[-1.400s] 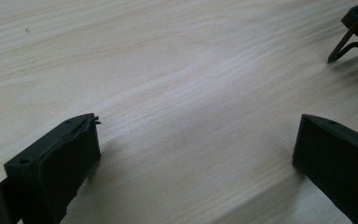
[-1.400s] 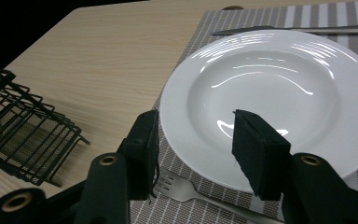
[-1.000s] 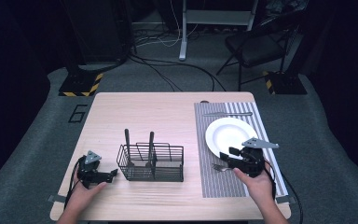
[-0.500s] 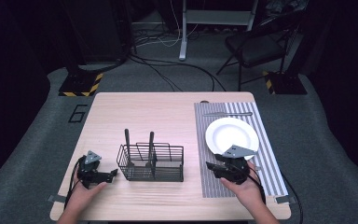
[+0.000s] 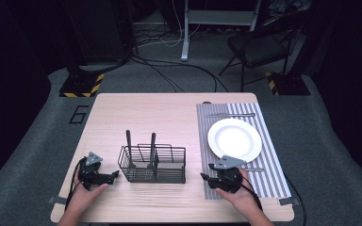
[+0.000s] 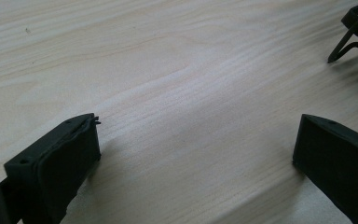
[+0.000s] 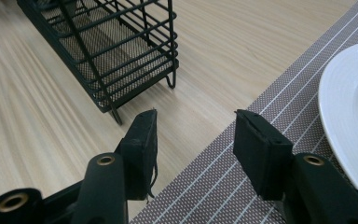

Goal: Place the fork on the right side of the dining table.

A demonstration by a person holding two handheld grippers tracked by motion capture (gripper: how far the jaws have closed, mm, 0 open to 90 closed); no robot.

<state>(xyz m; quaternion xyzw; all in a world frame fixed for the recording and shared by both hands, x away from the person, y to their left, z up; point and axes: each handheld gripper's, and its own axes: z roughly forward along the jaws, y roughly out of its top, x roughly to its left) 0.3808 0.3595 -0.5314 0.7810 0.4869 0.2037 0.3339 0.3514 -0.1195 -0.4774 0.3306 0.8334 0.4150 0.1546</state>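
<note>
The right gripper (image 5: 206, 178), jaws half-open and empty, hovered at the placemat's (image 5: 277, 176) nine-o'clock edge; the next move likely called for reaching into the wire caddy (image 5: 153, 165). The left gripper (image 5: 113, 175) rested wide-jawed.

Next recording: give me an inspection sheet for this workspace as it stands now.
Surface: light wooden table, with a striped placemat on its right side.
Job's things: black wire caddy holding two dark utensil handles; white plate on the placemat; a utensil beyond the plate, another beside the right tool.
Clutter: nothing seen.
Grippers: left tool low over the table left of the caddy, jaws open, nothing between them; right tool at the placemat's near left edge, jaws apart, nothing between them.
Cables: one trails from each tool; more lie on the floor beyond the table.
Surroundings: dark room, grey floor, chair, hazard-striped bases.
</note>
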